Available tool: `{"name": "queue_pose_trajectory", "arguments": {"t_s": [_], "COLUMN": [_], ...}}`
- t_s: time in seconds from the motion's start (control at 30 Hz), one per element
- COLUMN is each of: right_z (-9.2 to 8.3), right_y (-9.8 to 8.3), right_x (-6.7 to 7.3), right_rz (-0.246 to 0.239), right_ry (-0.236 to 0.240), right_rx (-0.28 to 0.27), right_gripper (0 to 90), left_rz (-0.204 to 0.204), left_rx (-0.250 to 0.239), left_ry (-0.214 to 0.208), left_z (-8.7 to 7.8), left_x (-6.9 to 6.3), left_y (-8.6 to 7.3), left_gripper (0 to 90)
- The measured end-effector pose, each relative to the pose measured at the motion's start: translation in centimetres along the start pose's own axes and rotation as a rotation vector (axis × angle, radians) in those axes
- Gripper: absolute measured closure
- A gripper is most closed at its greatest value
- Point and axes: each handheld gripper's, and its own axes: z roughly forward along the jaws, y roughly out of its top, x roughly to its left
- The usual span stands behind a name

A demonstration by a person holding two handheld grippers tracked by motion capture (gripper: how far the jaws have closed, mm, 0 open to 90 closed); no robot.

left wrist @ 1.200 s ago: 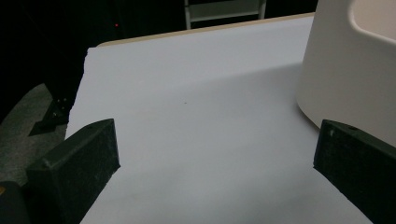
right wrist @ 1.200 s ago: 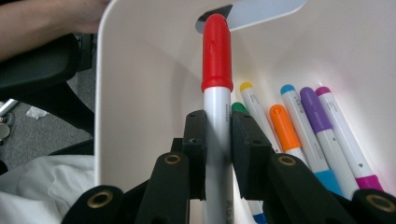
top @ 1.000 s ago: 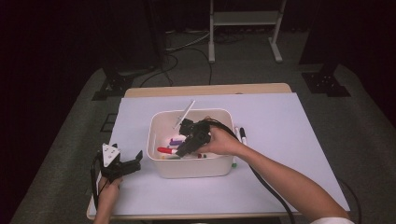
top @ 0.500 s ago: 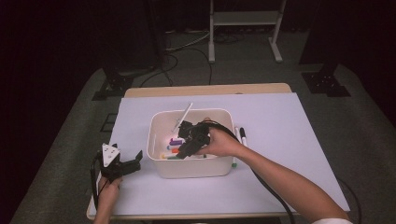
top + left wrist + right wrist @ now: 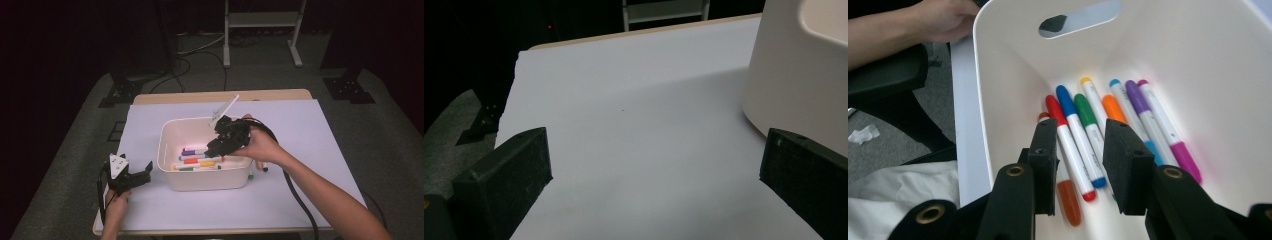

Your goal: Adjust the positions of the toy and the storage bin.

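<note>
- Markers lie side by side on the floor of a white bin: slim white plastic barrels with rounded caps in red, blue, green, yellow, orange, light blue, purple and magenta.
- In the high view the markers sit along the bin's near half, roughly parallel.
- The bin is smooth, matte plastic with rounded corners, sloping walls and an oval handle slot cut into one end.
- Right gripper hangs over the bin's inside; its jaws are black blocks with rough, foam-like faces. They have just been opening and now stand a little apart, with nothing pinched; the red and blue markers show through the gap, below them.
- In the high view the right gripper is above the bin's right side, a thick black cable trailing off it.
- Left gripper rests on the worktop just left of the bin, jaws spread wide and empty.
- The worktop is covered by a plain, pale matte sheet with a wooden edge behind.
- One more marker lies on the sheet right of the bin.
</note>
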Motion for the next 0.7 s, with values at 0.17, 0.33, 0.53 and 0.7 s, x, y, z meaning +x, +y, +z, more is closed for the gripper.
{"name": "queue_pose_trajectory", "arguments": {"t_s": [0.17, 0.33, 0.53, 0.7], "right_z": [-2.3, -4.1, -6.2, -7.5], "right_y": [-1.4, -2.8, -4.5, -6.1], "right_x": [-0.7, -1.5, -2.3, -3.1], "right_rz": [0.026, 0.055, 0.104, 0.154], "right_ry": [-0.037, -0.074, -0.114, -0.145], "right_rx": [-0.025, -0.044, -0.072, -0.096], "right_gripper": [65.0, 64.1, 63.0, 61.3], "left_rz": [0.001, -0.001, -0.002, 0.004], "left_rx": [0.000, 0.000, 0.000, 0.002], "left_ry": [0.001, 0.001, 0.002, 0.002], "left_z": [0.0, 0.0, 0.0, 0.0], "left_x": [0.0, 0.0, 0.0, 0.0], "left_y": [0.0, 0.0, 0.0, 0.0], "left_gripper": [0.0, 0.0, 0.0, 0.0]}}
